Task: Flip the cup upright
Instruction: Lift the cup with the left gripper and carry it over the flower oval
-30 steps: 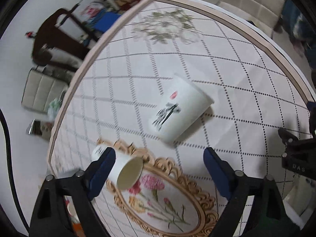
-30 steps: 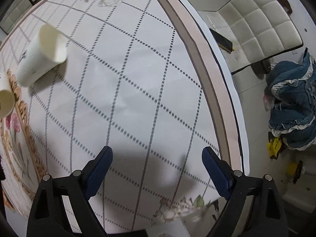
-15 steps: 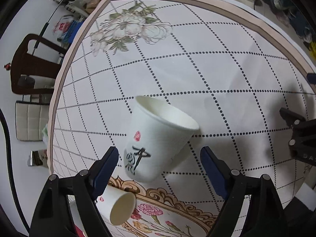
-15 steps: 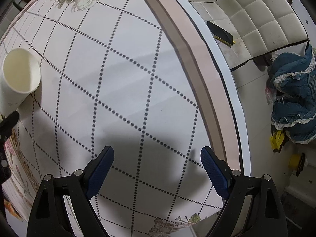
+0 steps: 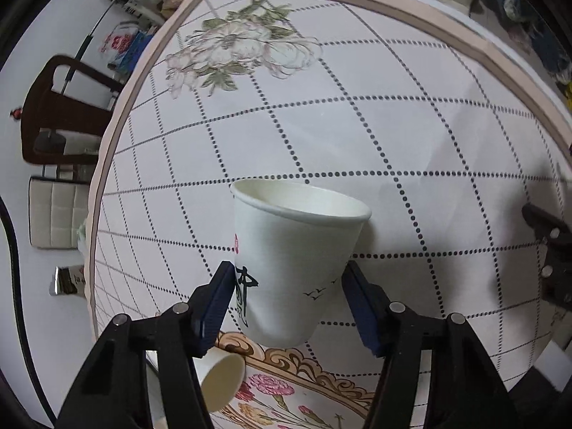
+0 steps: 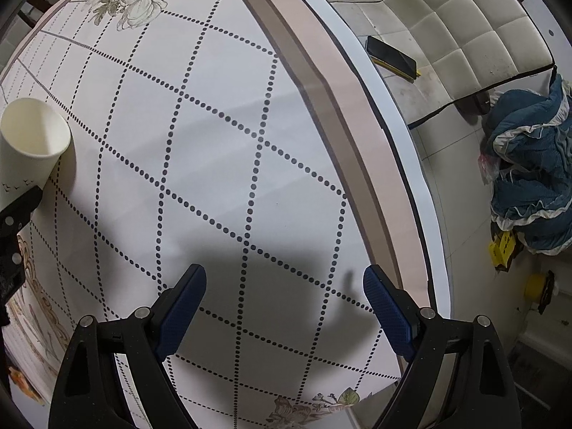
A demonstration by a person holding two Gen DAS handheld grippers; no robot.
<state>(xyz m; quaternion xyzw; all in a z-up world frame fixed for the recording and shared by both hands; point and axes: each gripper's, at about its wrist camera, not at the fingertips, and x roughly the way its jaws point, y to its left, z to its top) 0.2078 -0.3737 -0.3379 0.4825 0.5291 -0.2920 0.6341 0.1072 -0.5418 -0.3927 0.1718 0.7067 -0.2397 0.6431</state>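
Observation:
A white paper cup [image 5: 293,261] with black calligraphy and small birds sits between the blue pads of my left gripper [image 5: 287,300], which is shut on its lower half. The cup's mouth points up and away; it looks lifted off the tablecloth. The same cup shows at the left edge of the right wrist view [image 6: 30,146], with the left gripper's black finger [image 6: 18,207] against it. My right gripper [image 6: 284,307] is open and empty over the cloth near the table's right edge.
A second paper cup [image 5: 221,379] lies on its side by the floral medallion [image 5: 286,389], under my left finger. The round table's rim [image 6: 357,114] curves past on the right. A padded chair [image 6: 464,35] with a phone [image 6: 391,57] and blue clothes [image 6: 529,168] stand beyond.
My left gripper moved in around the lying cup and shut on it. The cup went from lying on its side to mouth-up in the grip. The right gripper barely moved.

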